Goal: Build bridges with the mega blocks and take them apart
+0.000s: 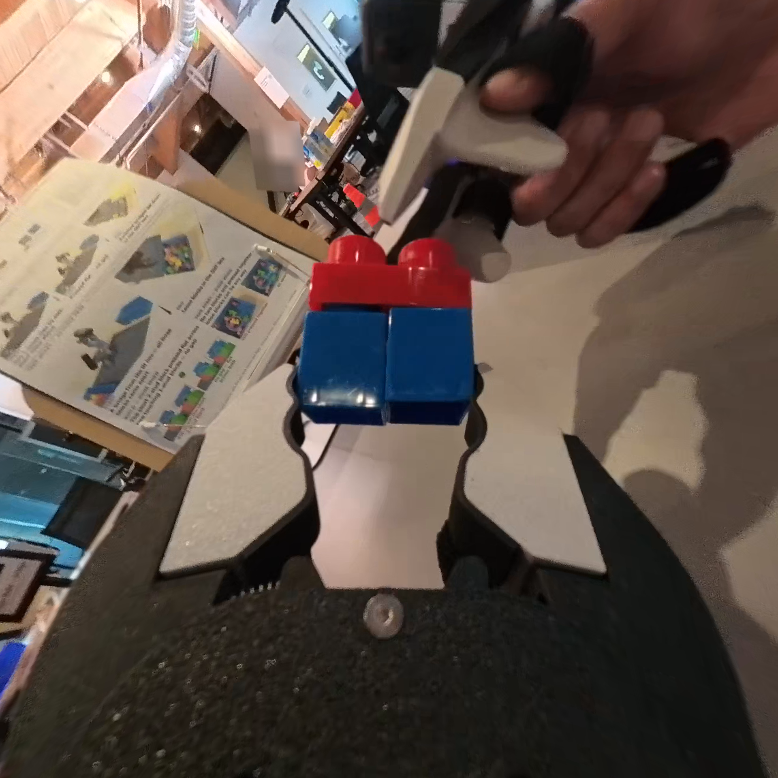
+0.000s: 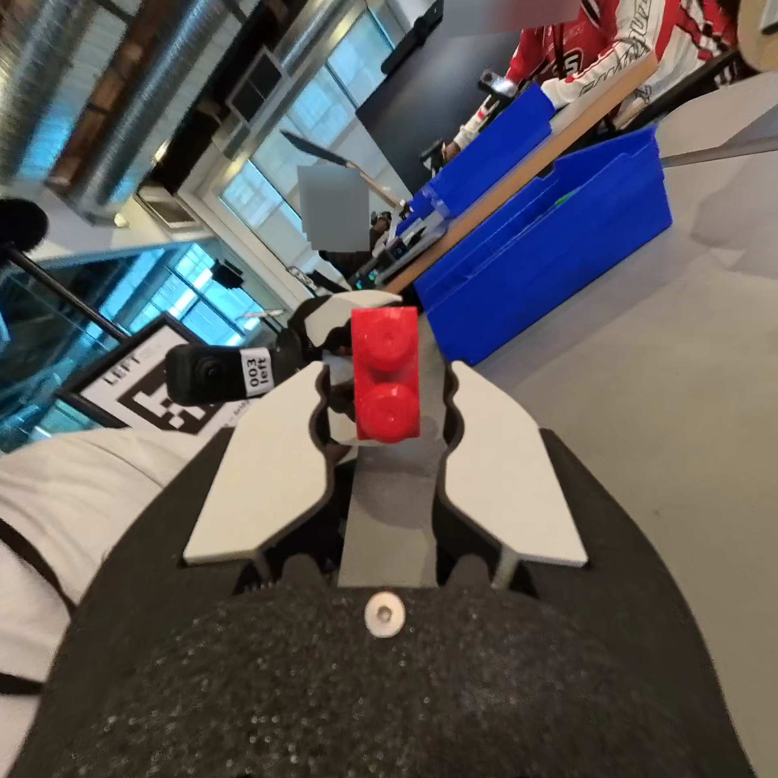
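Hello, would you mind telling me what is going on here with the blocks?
A person is working with a pair of hand-held tongs. The left tongs are shut on two blue blocks standing side by side, with a red two-stud block pressed across their tops, a small bridge held up off the grey table. The right tongs are open, with the red block between the fingers but not gripped. A blue bin stands on the table beyond.
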The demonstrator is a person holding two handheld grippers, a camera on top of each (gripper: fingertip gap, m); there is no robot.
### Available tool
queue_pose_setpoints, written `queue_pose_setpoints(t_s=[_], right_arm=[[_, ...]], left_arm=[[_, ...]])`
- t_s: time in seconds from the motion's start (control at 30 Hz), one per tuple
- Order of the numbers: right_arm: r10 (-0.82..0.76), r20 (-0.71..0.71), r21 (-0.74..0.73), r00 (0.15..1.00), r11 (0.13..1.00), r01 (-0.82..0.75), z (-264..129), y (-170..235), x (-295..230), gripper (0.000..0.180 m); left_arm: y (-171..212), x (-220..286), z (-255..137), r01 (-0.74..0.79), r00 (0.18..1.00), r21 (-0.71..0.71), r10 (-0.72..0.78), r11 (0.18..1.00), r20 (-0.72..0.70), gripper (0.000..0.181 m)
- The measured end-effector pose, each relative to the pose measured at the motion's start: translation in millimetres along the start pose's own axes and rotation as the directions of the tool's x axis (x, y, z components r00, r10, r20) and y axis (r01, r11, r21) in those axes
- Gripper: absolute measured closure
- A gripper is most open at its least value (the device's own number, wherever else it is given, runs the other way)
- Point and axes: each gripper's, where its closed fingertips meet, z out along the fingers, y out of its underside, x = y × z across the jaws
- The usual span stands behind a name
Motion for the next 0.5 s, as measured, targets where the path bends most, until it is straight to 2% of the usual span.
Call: queue_pose_setpoints(t_s=[0.17,0.33,0.5], right_arm=[[-0.138,-0.019,-0.17,0.99,0.976,0.133,5.8,10.2,-6.7,0.125],[-0.078,0.003,-0.21,0.997,0.975,0.077,12.5,23.2,-4.9,0.145],[-0.053,-0.009,-0.223,0.999,0.974,0.049,5.8,32.8,-0.2,0.145]], left_arm=[[-7.8,9.0,-4.9,-0.058,0.995,-0.004,0.058,0.998,-0.078,0.106],[-8.0,14.6,0.0,-0.043,0.991,0.006,0.043,0.999,-0.13,0.106],[-5.4,24.7,4.4,-0.046,0.987,0.012,0.048,0.999,-0.156,0.106]])
